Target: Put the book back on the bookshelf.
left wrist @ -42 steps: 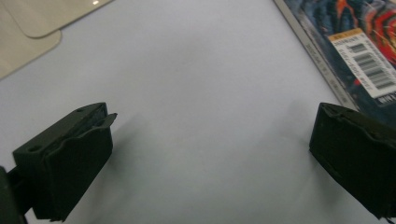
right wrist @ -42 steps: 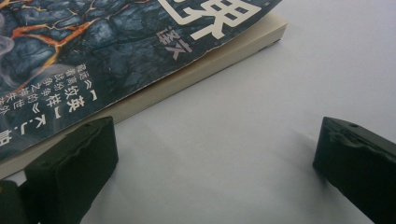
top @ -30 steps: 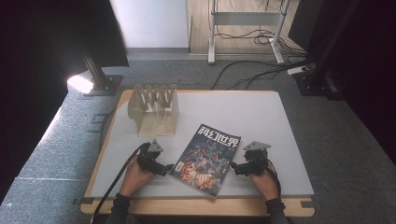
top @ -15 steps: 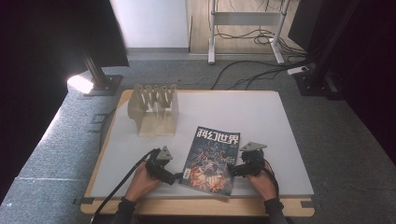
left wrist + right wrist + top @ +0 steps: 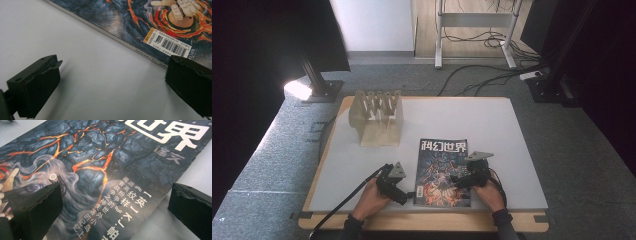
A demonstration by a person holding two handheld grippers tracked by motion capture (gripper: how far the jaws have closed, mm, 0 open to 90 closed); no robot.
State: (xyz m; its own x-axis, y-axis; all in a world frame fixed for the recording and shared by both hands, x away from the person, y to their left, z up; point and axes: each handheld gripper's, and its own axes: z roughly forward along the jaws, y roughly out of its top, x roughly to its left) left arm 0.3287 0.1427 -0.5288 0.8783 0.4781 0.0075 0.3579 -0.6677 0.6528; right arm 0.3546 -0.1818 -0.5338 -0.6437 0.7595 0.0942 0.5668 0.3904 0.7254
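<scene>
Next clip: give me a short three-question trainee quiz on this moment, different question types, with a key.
1. True or false: the magazine lies flat on the table.
2. The left gripper sits at the magazine's: A spine edge, B top edge, C far right edge.
3. Fill in: the right gripper has its jaws ____ over the cover.

Key: 1 true. 2 A. 3 open.

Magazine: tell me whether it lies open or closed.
Closed. The magazine lies flat on the table with its full front cover facing up, and the left gripper view shows its spine edge resting unopened on the surface.
</scene>
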